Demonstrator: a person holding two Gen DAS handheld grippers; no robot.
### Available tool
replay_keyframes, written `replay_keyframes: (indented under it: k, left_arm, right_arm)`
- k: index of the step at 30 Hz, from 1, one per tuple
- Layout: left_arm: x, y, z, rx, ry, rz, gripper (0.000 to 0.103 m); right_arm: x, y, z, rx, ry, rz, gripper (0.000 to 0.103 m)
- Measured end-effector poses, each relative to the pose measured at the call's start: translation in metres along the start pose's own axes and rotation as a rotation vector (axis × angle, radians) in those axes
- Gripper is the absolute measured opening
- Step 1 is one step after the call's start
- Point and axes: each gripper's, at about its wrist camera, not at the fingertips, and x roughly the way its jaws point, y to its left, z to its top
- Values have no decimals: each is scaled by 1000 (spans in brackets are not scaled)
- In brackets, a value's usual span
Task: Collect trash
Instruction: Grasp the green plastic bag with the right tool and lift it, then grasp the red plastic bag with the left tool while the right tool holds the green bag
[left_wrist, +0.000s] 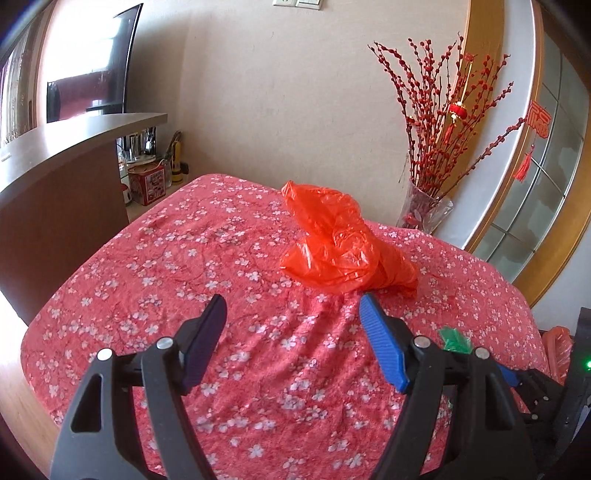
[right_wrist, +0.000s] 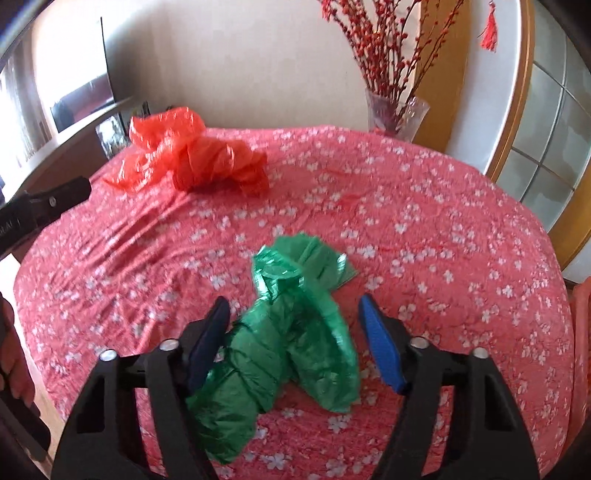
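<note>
Both grippers, left gripper (left_wrist: 291, 317) and right gripper (right_wrist: 293, 319), were spread wide, nothing held; the crumpled green plastic bag (right_wrist: 291, 332) was straddled. Thin film could slip out of a partial pinch; the crumpled orange plastic bag (left_wrist: 343, 243) remained uncollected.

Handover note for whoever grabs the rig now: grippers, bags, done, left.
Left gripper: open, empty, short of the orange bag.
Right gripper: open, straddling the green bag, not closed on it.
Both bags lie crumpled on the floral tablecloth, orange one toward the wall, green one at the near side.
Done: nothing picked up.
Left: probably close right on green, advance left onto orange, then collect both. No bin is in view.
</note>
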Motion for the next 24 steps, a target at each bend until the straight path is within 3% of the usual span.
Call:
replay_keyframes:
  k: [5,12,17,24]
  left_arm:
    - [3,-5,-1,7,12,-7,73]
    - [10,-20,3,70,16,-15,73]
    - [20,-39,17,154,6,-27,75]
    - [52,-57,45,211,15,-35,83]
  right_arm:
    - [-3,-7,0,3,-1,-1,48]
    - [-7,-29,-1,17,1,-24,38]
    - [-10,-61,1,25,-18,-135,34]
    - [-9,-98,-2,113,-12,-174,32]
